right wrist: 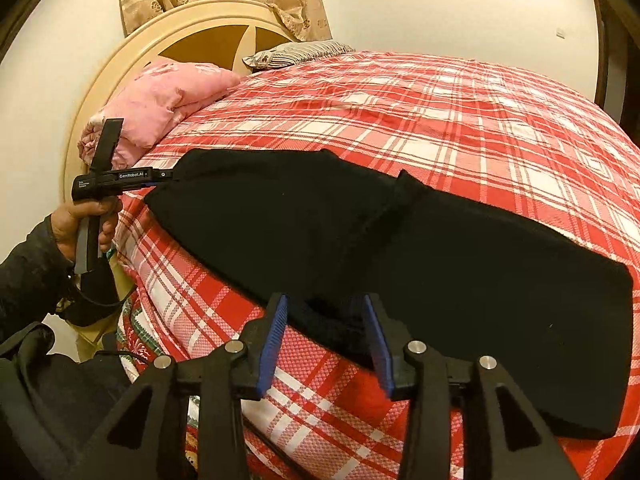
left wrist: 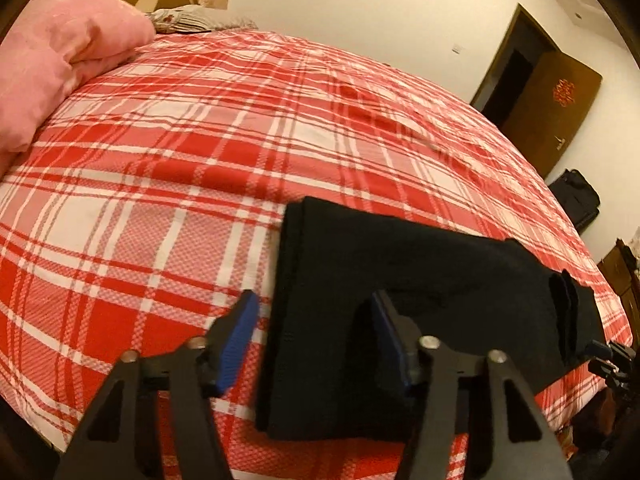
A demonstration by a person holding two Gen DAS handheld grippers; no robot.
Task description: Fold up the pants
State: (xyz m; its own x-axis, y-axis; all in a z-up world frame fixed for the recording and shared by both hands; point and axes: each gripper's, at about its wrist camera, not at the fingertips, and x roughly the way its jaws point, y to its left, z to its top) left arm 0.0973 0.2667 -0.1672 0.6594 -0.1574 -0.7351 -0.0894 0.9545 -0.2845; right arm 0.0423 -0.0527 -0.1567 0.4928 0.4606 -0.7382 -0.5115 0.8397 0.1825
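Note:
Black pants (right wrist: 400, 248) lie folded lengthwise on a red plaid bed, along its near edge. In the left wrist view the pants (left wrist: 380, 312) lie under my left gripper (left wrist: 314, 300), which is open with its blue pads straddling the pants' left end. My right gripper (right wrist: 324, 304) is open, its pads either side of the pants' near edge. The left gripper also shows in the right wrist view (right wrist: 160, 176), at the pants' far end, held by a hand. The right gripper shows small at the right edge of the left wrist view (left wrist: 600, 350).
The bed (left wrist: 200, 140) has a red and white plaid cover. A pink quilt (left wrist: 52, 64) and a striped pillow (right wrist: 296, 52) lie at the round headboard (right wrist: 160, 40). A brown door (left wrist: 548, 108) and a black bag (left wrist: 576, 196) stand past the bed's far side.

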